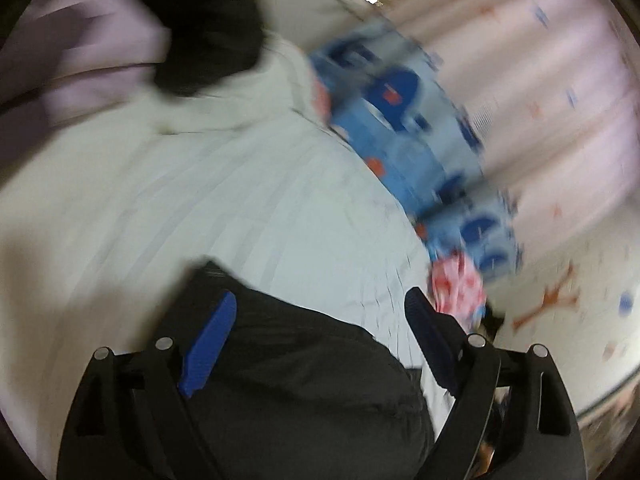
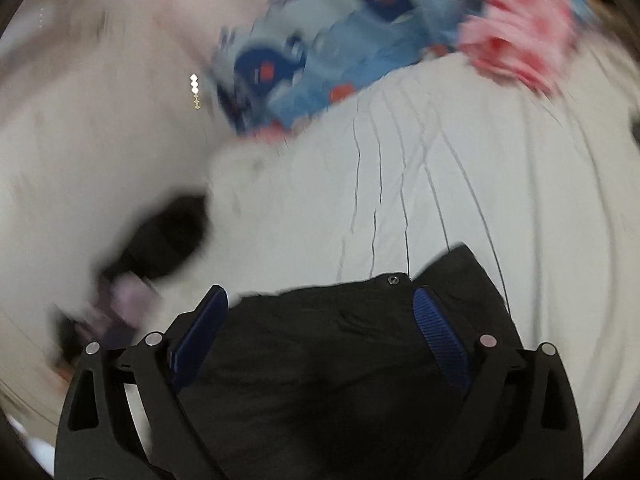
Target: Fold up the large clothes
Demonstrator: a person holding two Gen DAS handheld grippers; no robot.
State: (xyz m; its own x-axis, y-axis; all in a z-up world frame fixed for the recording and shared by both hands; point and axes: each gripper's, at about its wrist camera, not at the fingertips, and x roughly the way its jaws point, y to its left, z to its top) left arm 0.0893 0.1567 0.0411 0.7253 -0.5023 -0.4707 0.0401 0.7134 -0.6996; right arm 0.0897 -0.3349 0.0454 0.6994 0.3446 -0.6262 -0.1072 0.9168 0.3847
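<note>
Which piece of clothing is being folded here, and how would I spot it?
Look at the pale striped bedsheet. Nearest the cameras lies the black garment, between the open jaws of both tools. It is the only plain black cloth with a small metal snap, unlike the blue patterned bedding beyond.

Right gripper [image 2: 320, 304] jaws wide apart over black garment [image 2: 320, 340].

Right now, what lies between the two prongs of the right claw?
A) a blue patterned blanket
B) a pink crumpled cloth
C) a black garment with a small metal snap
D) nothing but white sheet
C: the right claw stands open over the black garment, whose metal snap shows at its edge.
</note>
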